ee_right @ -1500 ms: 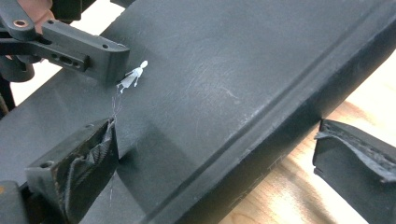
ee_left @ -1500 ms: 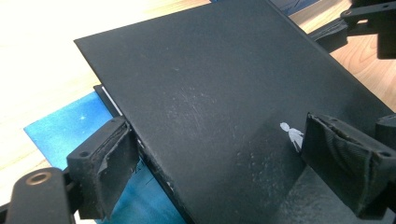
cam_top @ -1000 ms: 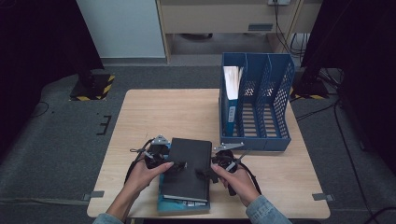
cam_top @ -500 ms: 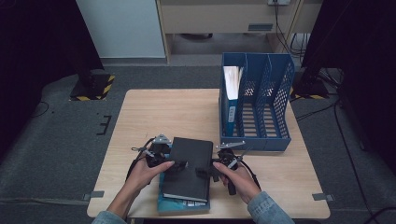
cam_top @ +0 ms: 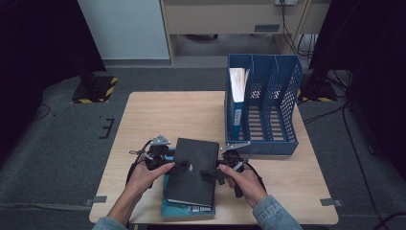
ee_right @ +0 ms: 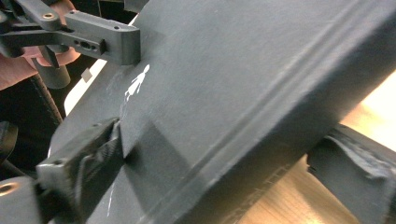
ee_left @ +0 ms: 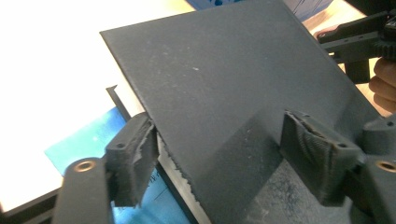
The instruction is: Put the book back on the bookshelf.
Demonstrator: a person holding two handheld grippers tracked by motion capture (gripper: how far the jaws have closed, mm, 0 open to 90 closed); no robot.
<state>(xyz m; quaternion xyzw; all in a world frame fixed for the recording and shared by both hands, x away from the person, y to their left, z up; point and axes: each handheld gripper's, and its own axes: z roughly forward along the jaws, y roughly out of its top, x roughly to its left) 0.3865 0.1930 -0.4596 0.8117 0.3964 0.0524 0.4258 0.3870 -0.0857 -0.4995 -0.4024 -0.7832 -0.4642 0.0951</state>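
Observation:
A thick black book [cam_top: 191, 170] lies on a blue book [cam_top: 184, 210] near the table's front edge. My left gripper [cam_top: 173, 165] holds its left edge. In the left gripper view one pad [ee_left: 134, 161] presses against the cover's edge and the other pad [ee_left: 317, 161] sits on the black book [ee_left: 233, 93]. My right gripper [cam_top: 214, 173] clamps the right edge. In the right gripper view one pad [ee_right: 95, 158] bears on the black book [ee_right: 243, 84] and the other jaw lies under the spine, above the wood.
A blue slotted file rack [cam_top: 280, 112] stands at the back right, with a blue folder of white papers [cam_top: 237, 96] in its leftmost slot. The wooden table [cam_top: 167, 115] is bare to the left of the rack.
My right gripper has moved a little left, in onto the black book's right edge. The left gripper and both books have stayed where they were.

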